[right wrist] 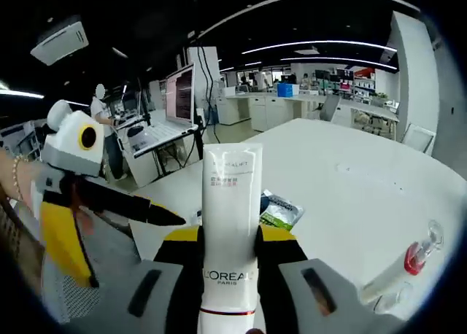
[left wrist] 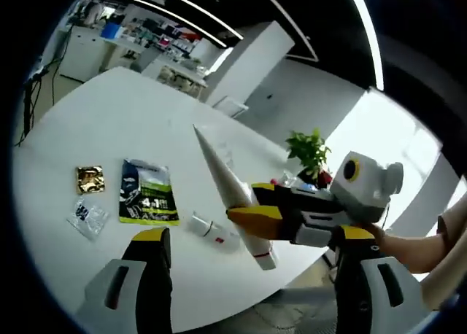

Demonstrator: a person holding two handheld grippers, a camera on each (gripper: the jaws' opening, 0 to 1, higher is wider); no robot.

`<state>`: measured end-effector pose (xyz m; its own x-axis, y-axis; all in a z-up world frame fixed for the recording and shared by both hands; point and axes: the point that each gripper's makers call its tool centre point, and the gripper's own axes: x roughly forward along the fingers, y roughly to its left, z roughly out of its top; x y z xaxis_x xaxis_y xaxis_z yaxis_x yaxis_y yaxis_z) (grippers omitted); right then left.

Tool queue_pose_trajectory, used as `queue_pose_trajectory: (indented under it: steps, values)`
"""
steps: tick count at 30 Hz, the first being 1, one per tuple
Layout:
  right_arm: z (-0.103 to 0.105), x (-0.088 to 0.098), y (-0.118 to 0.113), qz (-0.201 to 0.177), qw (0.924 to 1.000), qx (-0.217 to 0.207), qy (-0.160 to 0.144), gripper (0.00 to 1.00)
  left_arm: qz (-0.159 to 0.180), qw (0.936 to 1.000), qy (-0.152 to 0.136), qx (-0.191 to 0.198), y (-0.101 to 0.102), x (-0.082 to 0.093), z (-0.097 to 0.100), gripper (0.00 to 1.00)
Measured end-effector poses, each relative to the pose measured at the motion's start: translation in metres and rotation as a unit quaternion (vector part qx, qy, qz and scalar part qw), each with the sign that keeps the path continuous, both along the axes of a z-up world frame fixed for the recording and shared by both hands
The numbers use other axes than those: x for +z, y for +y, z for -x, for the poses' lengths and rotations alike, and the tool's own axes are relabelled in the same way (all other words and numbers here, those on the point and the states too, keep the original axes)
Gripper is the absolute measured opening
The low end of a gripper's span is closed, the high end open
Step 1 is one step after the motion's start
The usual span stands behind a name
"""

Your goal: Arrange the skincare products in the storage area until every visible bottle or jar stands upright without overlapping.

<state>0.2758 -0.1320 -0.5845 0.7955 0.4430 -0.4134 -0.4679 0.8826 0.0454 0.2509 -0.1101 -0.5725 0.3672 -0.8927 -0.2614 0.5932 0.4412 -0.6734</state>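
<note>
Fingers [right wrist: 228, 250] clamp white tube [right wrist: 232, 224]; sachets [left wrist: 148, 193] on table [left wrist: 109, 122]

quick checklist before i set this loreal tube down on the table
1. Grip on the white tube: ok, the right gripper has its jaws shut on it.
2. Left gripper free to help: ok, jaws open, nothing between them.
3. Bare table ahead for landing: ok.
4. Sachets kept out of the landing spot: ok, the green sachet and gold sachet lie apart.
5. Small clear bottle standing: not ok, it lies on its side.
6. Tube cap closed: cannot tell.
</note>
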Motion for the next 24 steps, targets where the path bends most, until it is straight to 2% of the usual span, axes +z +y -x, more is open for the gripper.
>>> queue_pose_trajectory:
  steps: [2, 4, 7, 10, 12, 16, 17, 20, 24]
  values:
    - [0.007, 0.001, -0.005, 0.018, 0.9998, 0.005, -0.009, 0.26, 0.028, 0.9994, 0.014, 0.013, -0.007, 0.008, -0.005, 0.89]
    - [0.016, 0.0, -0.009, 0.022, 0.9997, 0.005, -0.01, 0.26, 0.042, 0.9986, 0.018, 0.024, -0.012, 0.013, -0.011, 0.86]
    - [0.025, 0.002, -0.012, 0.016, 0.9998, 0.005, -0.013, 0.26, 0.05, 0.9984, 0.018, 0.022, -0.022, 0.014, -0.012, 0.76]
    - [0.036, 0.0, -0.014, 0.032, 0.9993, 0.01, -0.018, 0.26, 0.053, 0.9982, 0.024, 0.007, -0.034, 0.012, -0.005, 0.65]
    - [0.04, 0.0, -0.016, 0.029, 0.9994, 0.01, -0.016, 0.27, 0.055, 0.9982, 0.023, 0.005, -0.04, 0.012, -0.001, 0.58]
    - [0.043, -0.001, -0.018, 0.032, 0.9993, 0.012, -0.014, 0.27, 0.045, 0.9985, 0.025, -0.015, -0.05, 0.004, 0.009, 0.37]
    - [0.043, -0.001, -0.018, 0.032, 0.9993, 0.011, -0.014, 0.27, 0.041, 0.9988, 0.022, -0.016, -0.051, 0.003, 0.009, 0.3]
    - [0.044, -0.001, -0.018, 0.023, 0.9996, 0.007, -0.013, 0.27, 0.026, 0.9996, 0.007, -0.006, -0.048, 0.001, 0.004, 0.17]
    - [0.043, 0.0, -0.018, 0.023, 0.9997, 0.005, -0.01, 0.28, 0.017, 0.9998, 0.001, -0.006, -0.05, 0.005, 0.003, 0.15]
